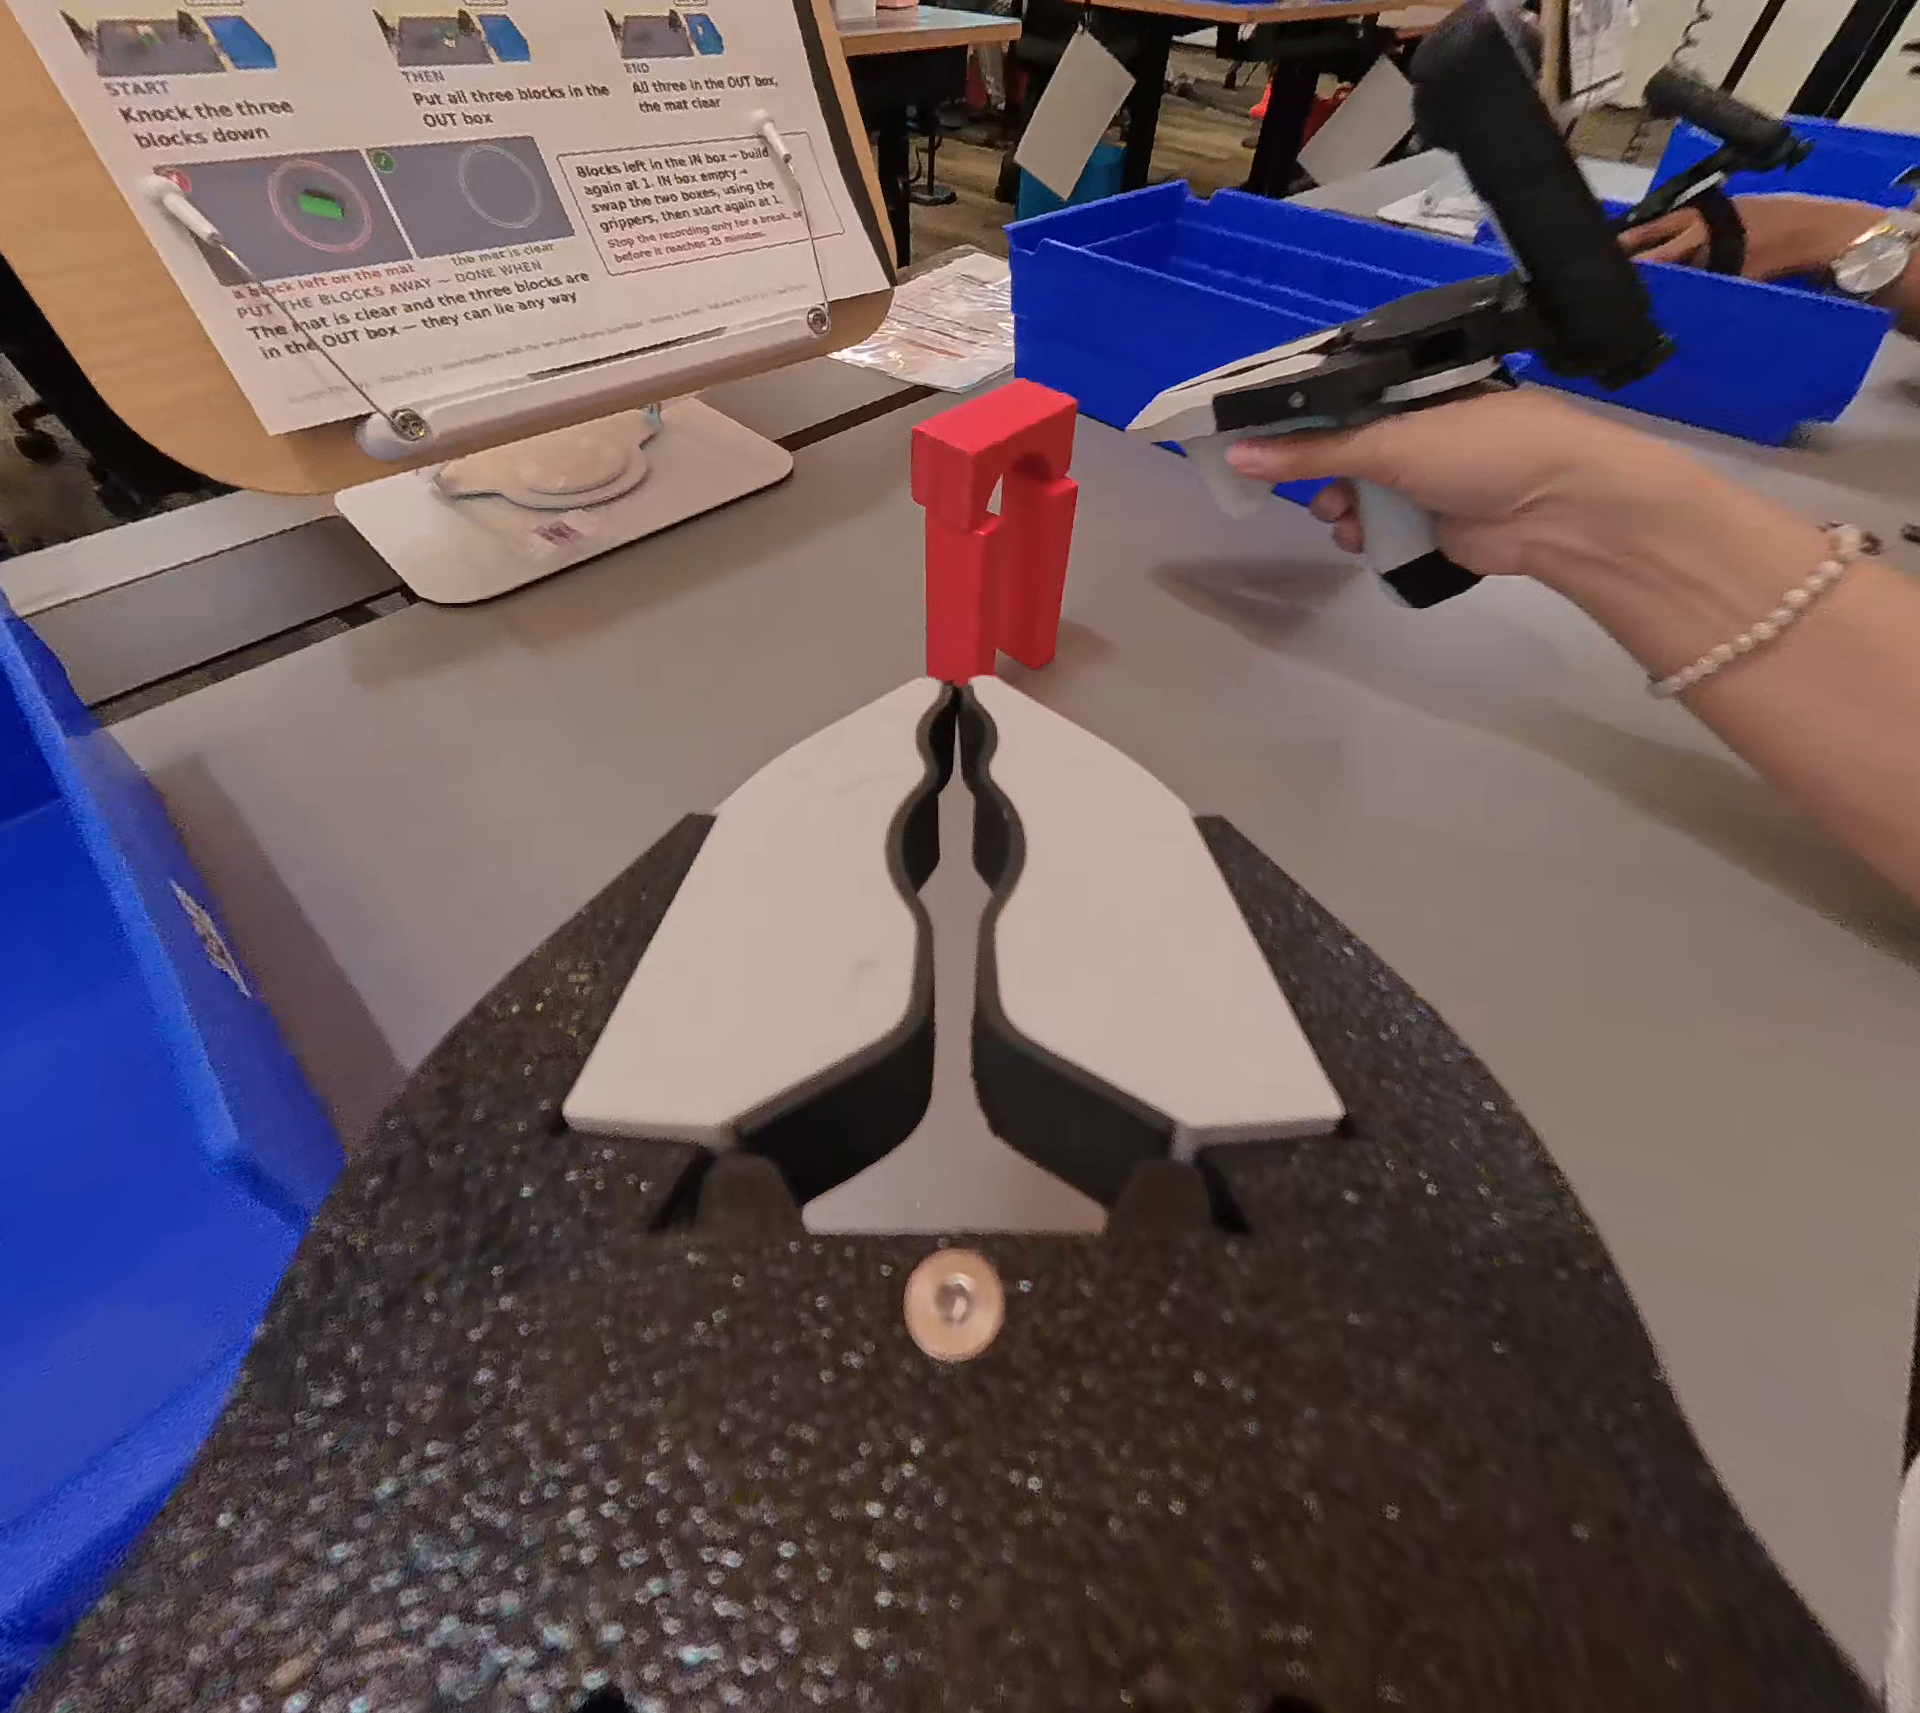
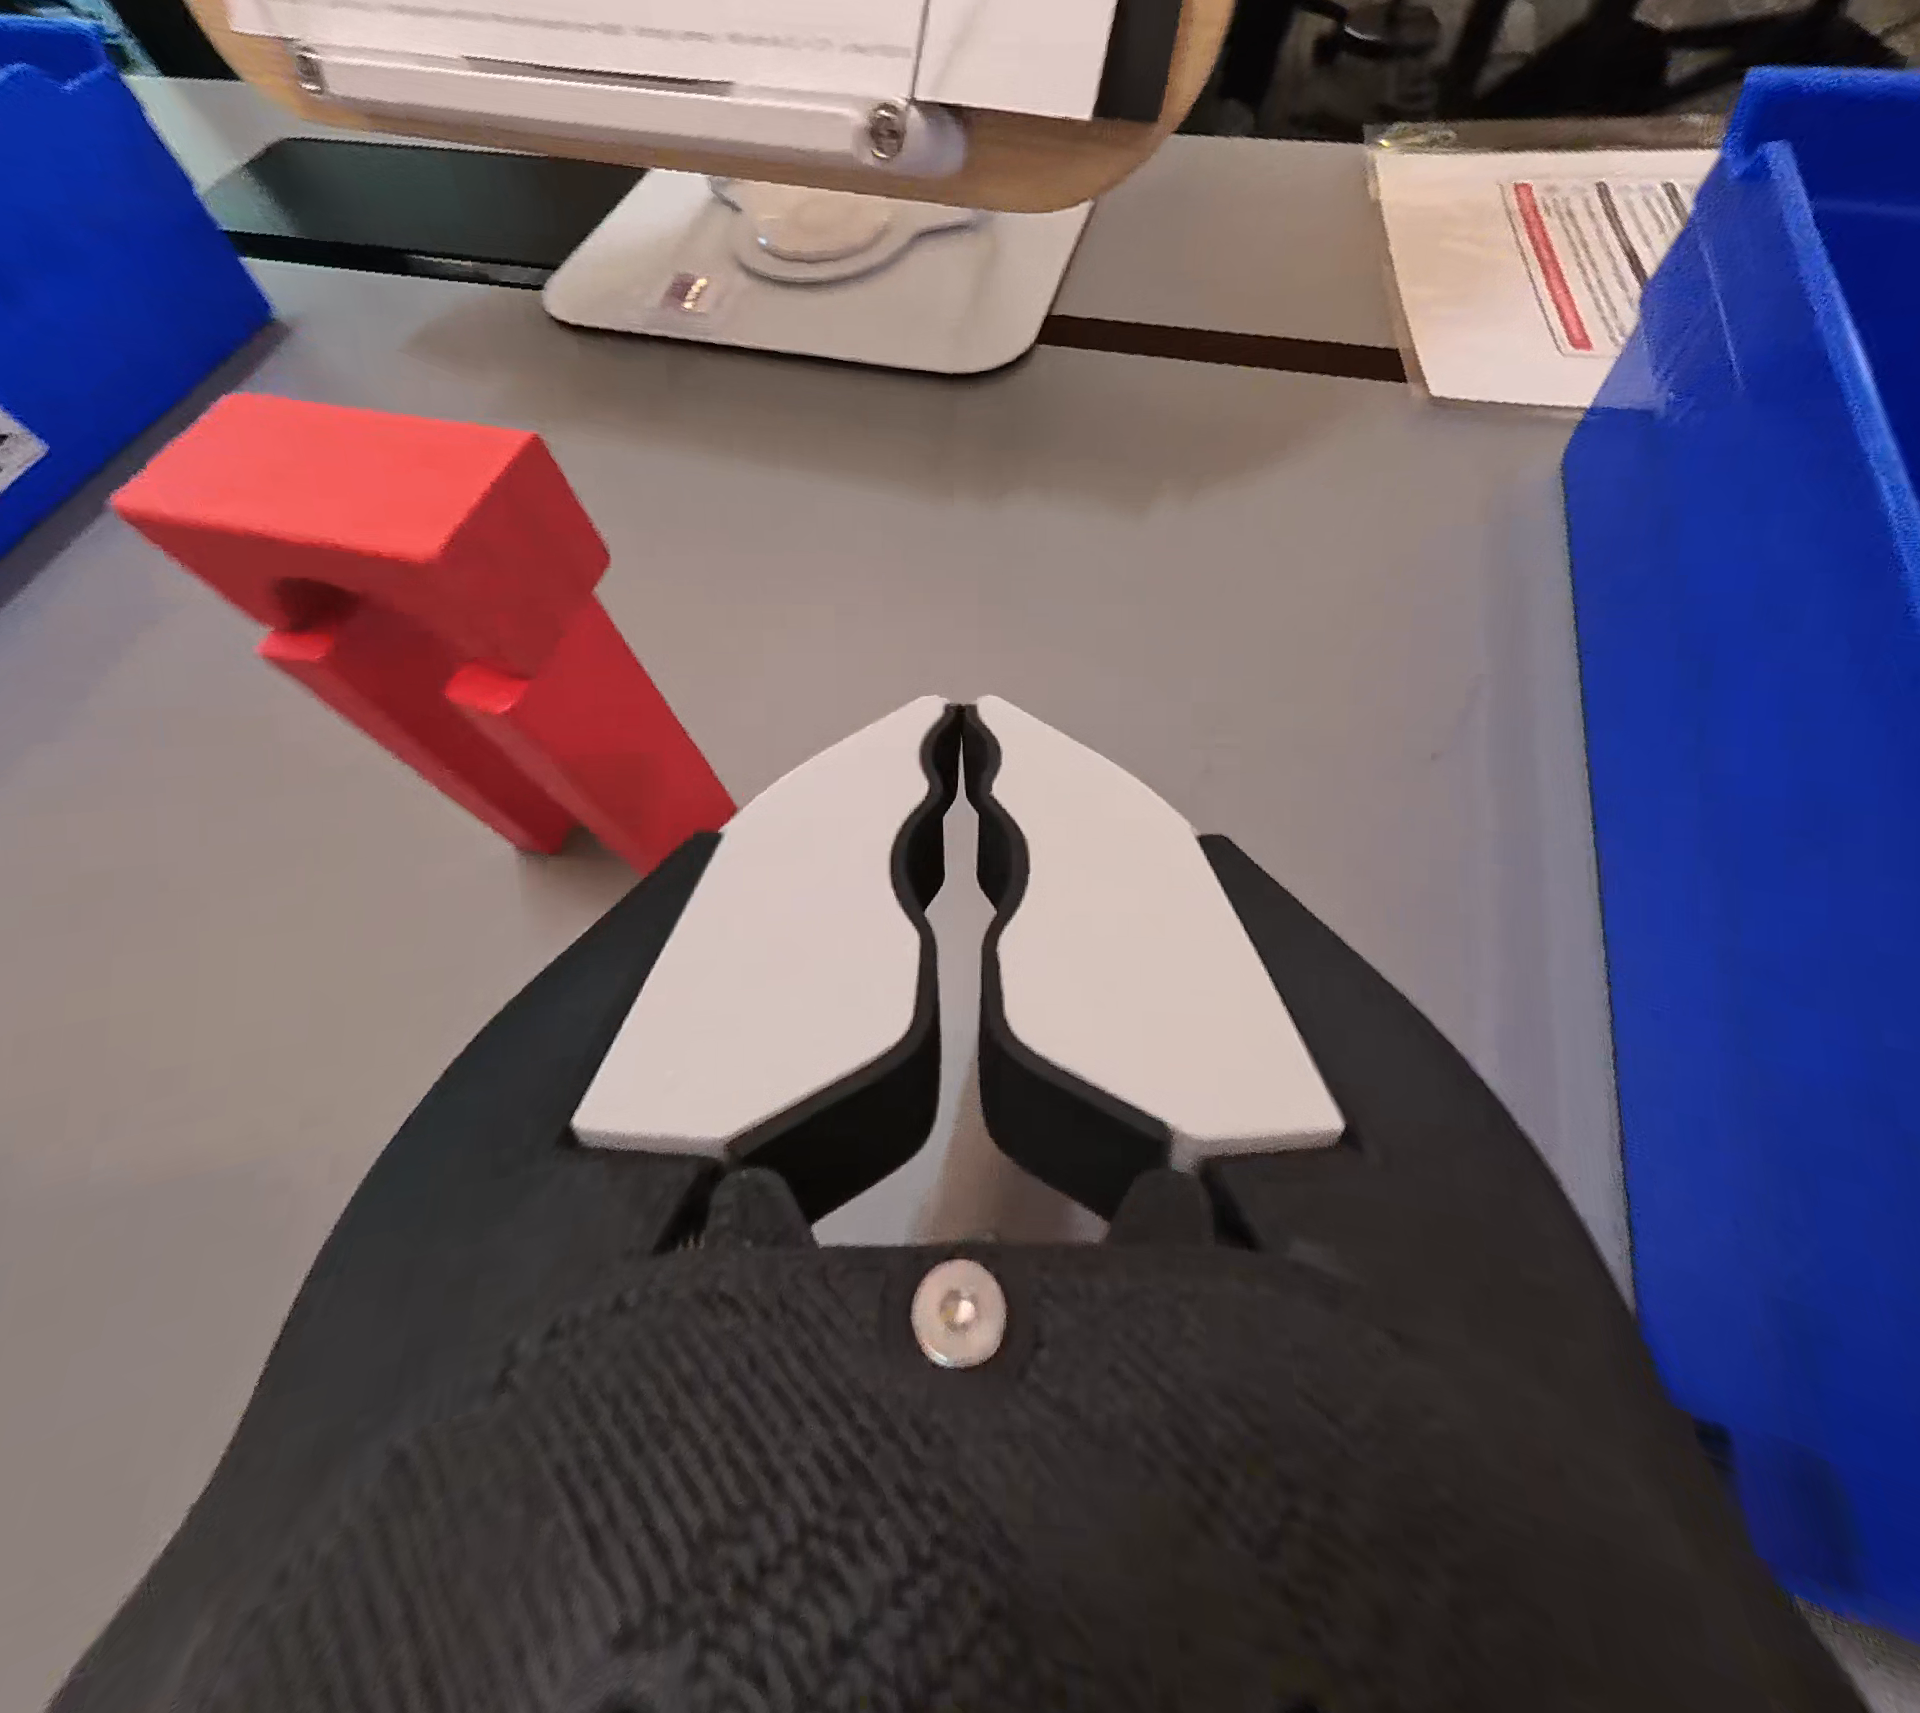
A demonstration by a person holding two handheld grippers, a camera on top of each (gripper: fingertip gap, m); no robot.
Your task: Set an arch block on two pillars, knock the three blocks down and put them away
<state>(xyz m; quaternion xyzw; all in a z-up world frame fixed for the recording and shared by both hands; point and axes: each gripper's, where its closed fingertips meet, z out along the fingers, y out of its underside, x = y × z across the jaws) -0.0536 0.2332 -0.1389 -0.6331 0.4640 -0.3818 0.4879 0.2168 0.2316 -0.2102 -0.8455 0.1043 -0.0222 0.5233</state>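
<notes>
A red arch block rests on two upright red pillars on the grey table. My left gripper is shut and empty, its tips just in front of the near pillar's foot. The right gripper shows in the left wrist view to the right of the arch, level with its top, apart from it. In the right wrist view the right gripper is shut and empty. The arch block and pillars stand to its left.
A blue bin stands at the back right, and shows at the right edge of the right wrist view. Another blue bin stands at the left. An instruction sheet on a stand is behind the arch. A paper lies near the right bin. One gripper's finger ends stand about 30 centimeters off the other's. The arch block lies some 9 centimeters from my right tips, 20 centimeters from my left tips. Seen from the left wrist view as well.
</notes>
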